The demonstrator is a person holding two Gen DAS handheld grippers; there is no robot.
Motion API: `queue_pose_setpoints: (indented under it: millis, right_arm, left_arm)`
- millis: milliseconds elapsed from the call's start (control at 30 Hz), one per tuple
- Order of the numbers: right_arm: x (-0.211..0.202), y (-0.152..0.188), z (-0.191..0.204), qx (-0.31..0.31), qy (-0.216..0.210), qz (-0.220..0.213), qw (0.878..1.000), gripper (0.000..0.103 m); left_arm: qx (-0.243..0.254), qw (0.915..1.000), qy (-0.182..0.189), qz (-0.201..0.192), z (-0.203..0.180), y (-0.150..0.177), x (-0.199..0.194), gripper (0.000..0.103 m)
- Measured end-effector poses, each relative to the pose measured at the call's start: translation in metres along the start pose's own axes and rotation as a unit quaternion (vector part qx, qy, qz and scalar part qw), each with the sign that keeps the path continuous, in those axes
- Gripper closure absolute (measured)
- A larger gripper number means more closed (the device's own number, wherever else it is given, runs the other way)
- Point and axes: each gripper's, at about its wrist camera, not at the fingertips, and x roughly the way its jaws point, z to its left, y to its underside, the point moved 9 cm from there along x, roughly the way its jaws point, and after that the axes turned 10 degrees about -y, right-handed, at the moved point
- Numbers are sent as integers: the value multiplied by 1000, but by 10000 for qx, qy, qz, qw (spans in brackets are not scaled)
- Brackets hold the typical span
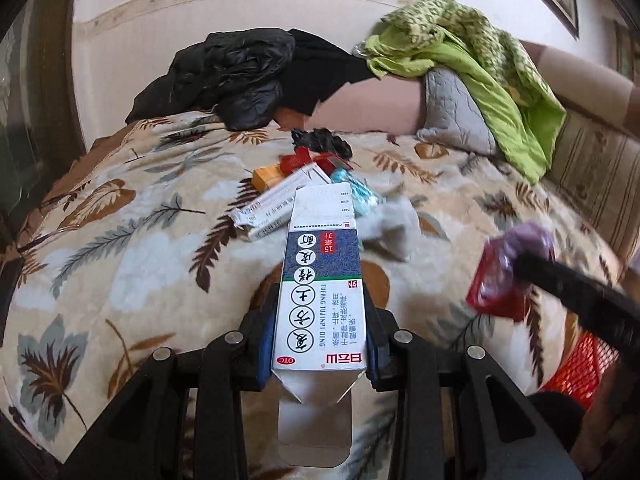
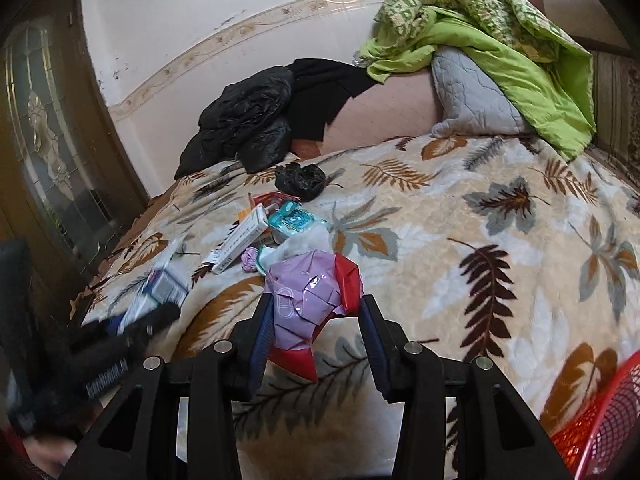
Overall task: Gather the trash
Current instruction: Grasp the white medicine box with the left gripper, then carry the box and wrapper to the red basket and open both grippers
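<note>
Both wrist cameras look down their own tool, close over the bed (image 1: pixel 120 208). They share the trash pile (image 2: pixel 260 232) and headboard clothes (image 1: pixel 460 40)

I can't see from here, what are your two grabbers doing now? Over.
Left gripper shut on medicine box. Right gripper shut on purple and red wrapper. More trash on blanket; red basket near, nothing blocking.
</note>
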Motion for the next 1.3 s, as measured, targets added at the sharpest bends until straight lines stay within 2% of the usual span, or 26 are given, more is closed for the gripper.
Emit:
queue_pose_setpoints:
  millis: [333, 1300]
  right_arm:
    - [14, 5, -6, 73, 89, 264, 9996, 57]
    - [18, 7, -10, 114, 108, 359, 9992, 57]
  left_arm:
    - [-141, 9995, -232, 171, 19, 8, 15, 70]
    - [-13, 9996, -232, 169, 10, 9, 18, 70]
